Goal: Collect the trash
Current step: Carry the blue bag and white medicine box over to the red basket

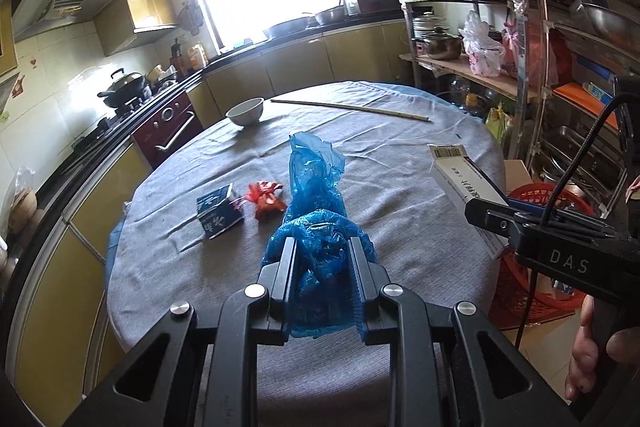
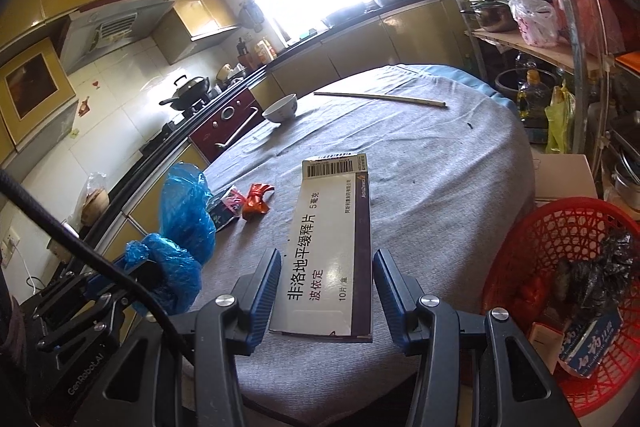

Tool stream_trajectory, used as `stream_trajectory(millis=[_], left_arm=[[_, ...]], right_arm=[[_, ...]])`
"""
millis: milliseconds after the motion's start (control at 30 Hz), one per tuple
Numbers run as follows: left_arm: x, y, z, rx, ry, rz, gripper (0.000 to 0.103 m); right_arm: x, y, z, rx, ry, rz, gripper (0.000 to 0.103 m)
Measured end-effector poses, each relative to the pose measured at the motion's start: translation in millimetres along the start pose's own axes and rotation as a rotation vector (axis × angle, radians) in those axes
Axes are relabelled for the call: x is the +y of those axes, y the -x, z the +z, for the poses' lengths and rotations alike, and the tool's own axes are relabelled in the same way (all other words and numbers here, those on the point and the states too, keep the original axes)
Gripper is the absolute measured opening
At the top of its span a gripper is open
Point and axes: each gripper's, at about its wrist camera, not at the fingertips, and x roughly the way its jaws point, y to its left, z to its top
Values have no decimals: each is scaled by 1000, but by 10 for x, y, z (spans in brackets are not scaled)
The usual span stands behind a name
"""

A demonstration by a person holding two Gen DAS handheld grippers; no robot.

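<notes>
Now the left gripper [image 1: 322, 259] pinches the crumpled blue plastic bag [image 1: 316, 211], the right gripper [image 2: 326, 291] clamps the flat white medicine carton [image 2: 332, 247] above the near table edge, and either may slip before the red mesh basket [image 2: 532, 239] at right.

Both grippers are showing the same build — matte black angular frames with triangular cut-outs and round silver screws at the pivots. The left gripper [image 1: 322, 259] is carrying black fingers with ribbed blue pads [image 1: 356, 275]; the right gripper [image 2: 326, 283] is wearing ribbed blue pads [image 2: 266, 291] too. White lettering is showing on the bodies, and a braided black cable [image 2: 80, 247] is trailing off.
</notes>
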Motion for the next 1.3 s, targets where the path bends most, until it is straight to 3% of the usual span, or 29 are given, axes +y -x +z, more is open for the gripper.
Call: stream_trajectory(millis=[333, 833, 1300], left_arm=[[-259, -63, 173, 6, -20, -94, 25], [-977, -56, 458, -27, -162, -281, 25], [-1541, -144, 625, -20, -252, -314, 25]], right_arm=[[-367, 116, 25, -28, -77, -52, 51], [-1243, 572, 52, -124, -263, -183, 51], [-1766, 917, 10, -184, -375, -253, 51]])
